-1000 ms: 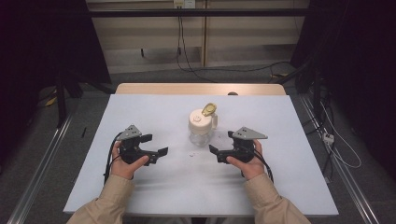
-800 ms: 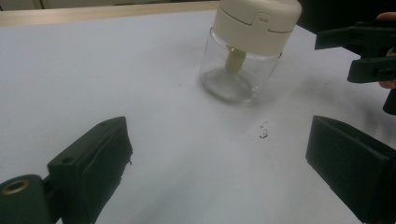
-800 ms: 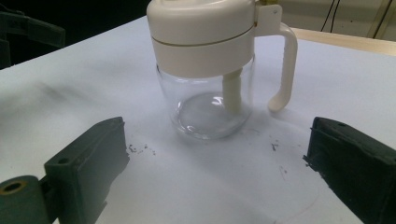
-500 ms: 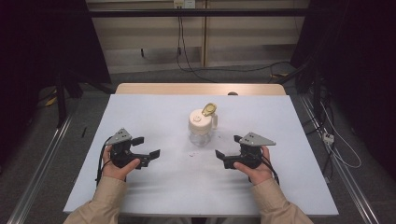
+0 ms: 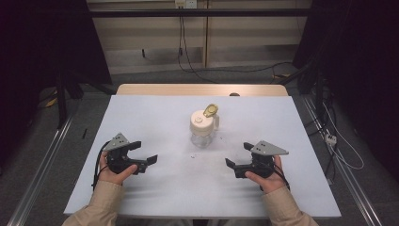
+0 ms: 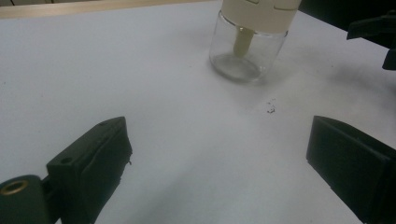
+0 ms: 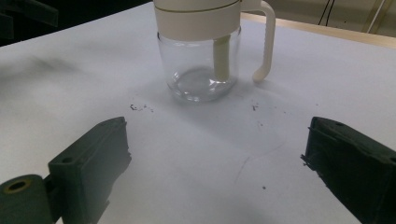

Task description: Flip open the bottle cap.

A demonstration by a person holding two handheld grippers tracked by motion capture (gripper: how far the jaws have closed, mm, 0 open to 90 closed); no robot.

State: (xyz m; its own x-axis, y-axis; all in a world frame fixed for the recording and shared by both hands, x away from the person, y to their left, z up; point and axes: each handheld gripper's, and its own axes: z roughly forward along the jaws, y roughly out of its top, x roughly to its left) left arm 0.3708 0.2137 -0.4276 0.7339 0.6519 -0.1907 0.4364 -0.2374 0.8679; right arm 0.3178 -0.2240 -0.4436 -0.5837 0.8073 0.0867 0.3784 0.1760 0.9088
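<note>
Glass and cream plastic mark the one object on the white desk (image 5: 141, 117): a clear jar (image 5: 203, 128) with a cream lid, side handle and yellowish flip cap, standing upright near the middle. It sits ahead of and between the left gripper (image 5: 143, 153) and the right gripper (image 5: 239, 156), well apart from both, each held low over the near half of the desk with jaws spread and empty. From the high view the two look about equally distant, the left pointing inward to the right, the right inward to the left. The right gripper view adds what the high view cannot: the handle on the jar's far-right side, a cream tube running down inside the glass, and dark specks (image 7: 140, 108) on the desk just before the jar.
</note>
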